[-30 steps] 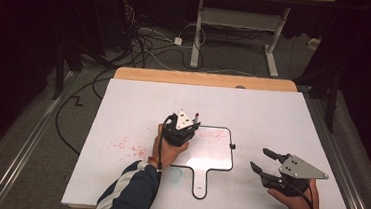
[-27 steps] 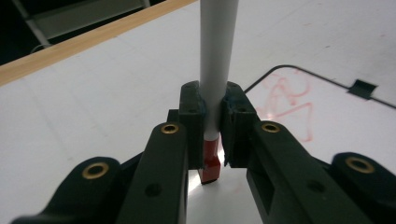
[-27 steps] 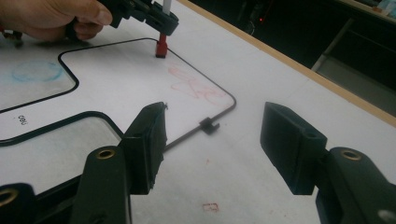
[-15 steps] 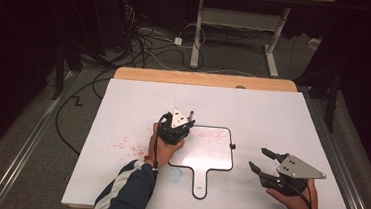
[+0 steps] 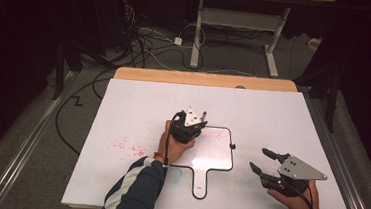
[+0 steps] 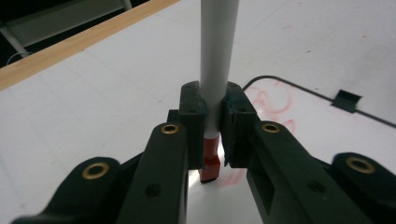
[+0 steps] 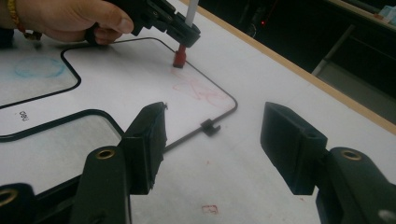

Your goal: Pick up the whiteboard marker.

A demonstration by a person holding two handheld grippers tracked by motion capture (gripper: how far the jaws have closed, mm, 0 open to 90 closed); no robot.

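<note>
Marker (image 6: 215, 70) is pinched in my left gripper (image 5: 188, 126), white barrel upright between the jaws, red tip (image 6: 210, 167) pointing down onto the small whiteboard (image 5: 214, 157). In the left gripper view both pads press flat against the barrel just above the red section. Tip looks to be touching the board surface; I can't confirm actual contact from that angle.

Landmark is the small whiteboard: black-rimmed, paddle-shaped with a handle (image 5: 200, 186) toward my side, lying flat on the big white sheet (image 5: 133, 110) that covers the table (image 5: 205, 79).

- Left gripper sits over the board's far-left corner, left hand (image 5: 170, 146) wrapped around its grip, striped sleeve (image 5: 134, 193) coming in below it.
- Red scribble (image 7: 196, 88) on the board just beside the tip, toward the right edge.
- Small black clip (image 5: 232, 147) on the board's right rim.
- Faint blue circle (image 7: 38, 67) on the sheet left of the handle.
- Red specks (image 5: 127, 145) on the sheet well left of the board.

My right gripper (image 5: 264, 161) hovers right of the board, clear of the rim, jaws spread wide with nothing between them. Right hand (image 5: 296, 203) holds it low, near my edge of the sheet.
</note>
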